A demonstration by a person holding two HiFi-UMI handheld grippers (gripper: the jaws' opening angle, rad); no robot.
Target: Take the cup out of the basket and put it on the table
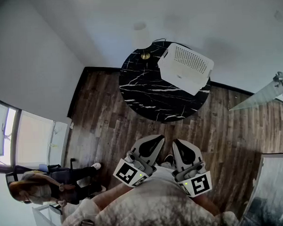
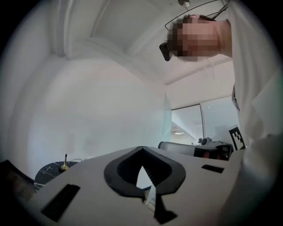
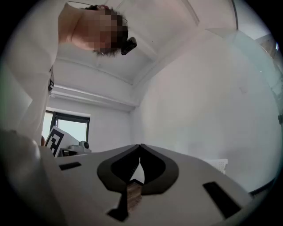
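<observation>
At the lower left of the head view a person stands by a window, well apart from the work. In the lower centre, the left tool and right tool sit side by side close to the holder's body, over the wooden floor. Each gripper view shows its tips pressed together with nothing between them. Both are well short of the round black table in the upper centre. The white basket rests on the table's right part. The cup cannot be seen and is probably down inside the basket.

The step in hand looks like the approach. Step closer, spread one tool's jaws before reaching in, and come down from above the basket's rim so the walls are not knocked.
</observation>
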